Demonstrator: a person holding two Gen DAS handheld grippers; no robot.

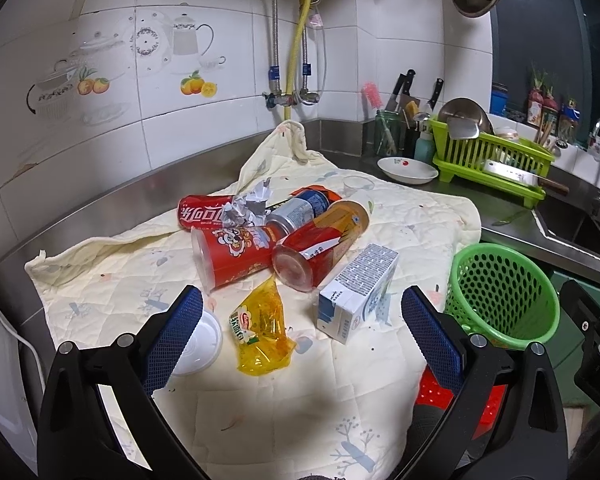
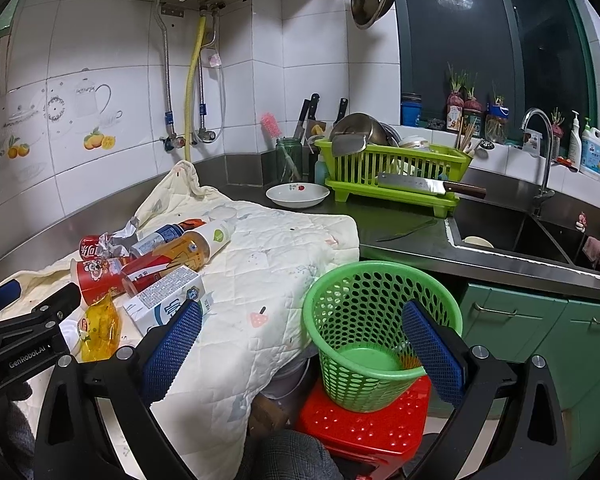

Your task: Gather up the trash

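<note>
Both jaws are spread wide with nothing between them: my left gripper (image 1: 302, 320) hangs over the quilted cloth (image 1: 260, 408), lined up with a yellow snack wrapper (image 1: 260, 334) and a white milk carton (image 1: 358, 294). Behind those sits a pile of red snack tubes, cans and crumpled foil (image 1: 246, 208). My right gripper (image 2: 302, 344) faces the green mesh basket (image 2: 380, 312), which stands empty on a red stool (image 2: 364, 424) just beside the counter edge.

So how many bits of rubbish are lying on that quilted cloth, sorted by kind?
Cans: 2, a red cola can and a silver-blue can
Bottles: 1, orange-labelled
Red snack tubs: 1
Cartons: 1, white
Yellow wrappers: 1
Crumpled foil: 1
White lids: 1
Clear cups: 1
Total: 9
</note>
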